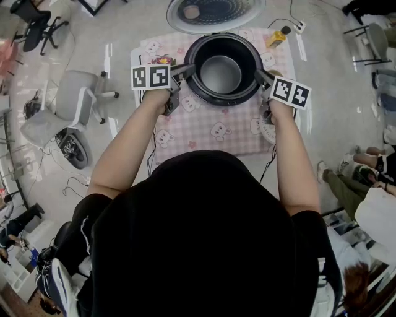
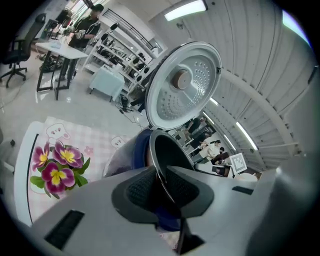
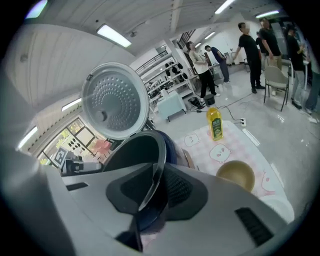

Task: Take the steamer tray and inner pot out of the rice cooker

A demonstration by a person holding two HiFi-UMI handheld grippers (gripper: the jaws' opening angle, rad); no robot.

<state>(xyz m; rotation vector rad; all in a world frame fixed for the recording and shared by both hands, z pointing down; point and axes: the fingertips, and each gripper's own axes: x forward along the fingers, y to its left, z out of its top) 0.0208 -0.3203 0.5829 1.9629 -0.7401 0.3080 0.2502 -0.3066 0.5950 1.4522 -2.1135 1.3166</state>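
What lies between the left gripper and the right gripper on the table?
The inner pot, sitting in the rice cooker, fills the stretch, as the head view shows. The left gripper and right gripper each clamp its rim from opposite sides.

Rice cooker [image 1: 224, 101] sits upper centre on the table [image 1: 204, 133], inner pot [image 1: 221, 73] inside it, lid [image 1: 213, 11] behind at top edge, bottle [image 1: 276, 37] upper right, chair [image 1: 68, 105] left.
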